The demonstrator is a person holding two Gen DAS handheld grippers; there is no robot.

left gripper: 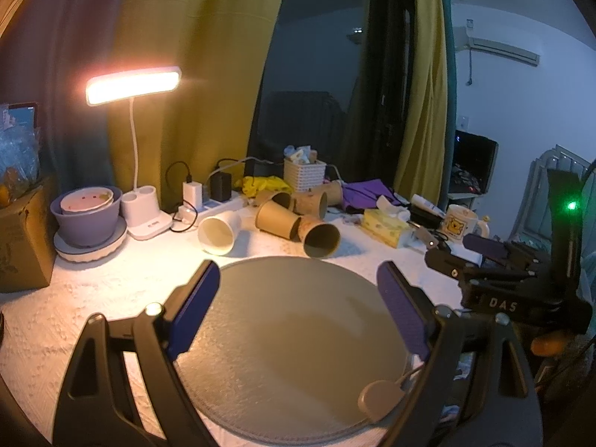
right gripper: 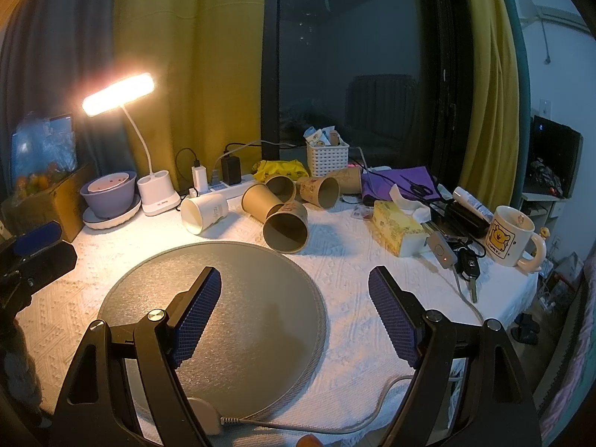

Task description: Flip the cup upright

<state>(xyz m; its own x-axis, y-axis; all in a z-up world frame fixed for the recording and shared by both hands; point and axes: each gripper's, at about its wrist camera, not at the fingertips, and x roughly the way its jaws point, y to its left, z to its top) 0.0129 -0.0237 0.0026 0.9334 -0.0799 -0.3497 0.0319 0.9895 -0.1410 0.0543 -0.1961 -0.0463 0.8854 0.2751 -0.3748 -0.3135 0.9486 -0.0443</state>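
Note:
Several paper cups lie on their sides behind a round grey mat [left gripper: 283,335] [right gripper: 231,298]. A white cup [left gripper: 218,232] [right gripper: 203,214] lies at the left, mouth toward me. A brown cup [left gripper: 320,238] [right gripper: 286,229] lies nearest the mat, another brown cup [left gripper: 277,218] [right gripper: 260,201] behind it, more further back. My left gripper [left gripper: 298,283] is open and empty above the mat. My right gripper [right gripper: 294,287] is open and empty over the mat's right edge; it shows in the left wrist view [left gripper: 484,253].
A lit desk lamp [left gripper: 134,85] [right gripper: 119,93], purple bowl [left gripper: 85,212] [right gripper: 108,193] and power strip [right gripper: 223,186] stand at the back left. A white basket [right gripper: 327,158], tissue box [right gripper: 400,229], bear mug [right gripper: 512,236] and keys [right gripper: 467,264] sit right. A cable [right gripper: 335,421] runs by the front.

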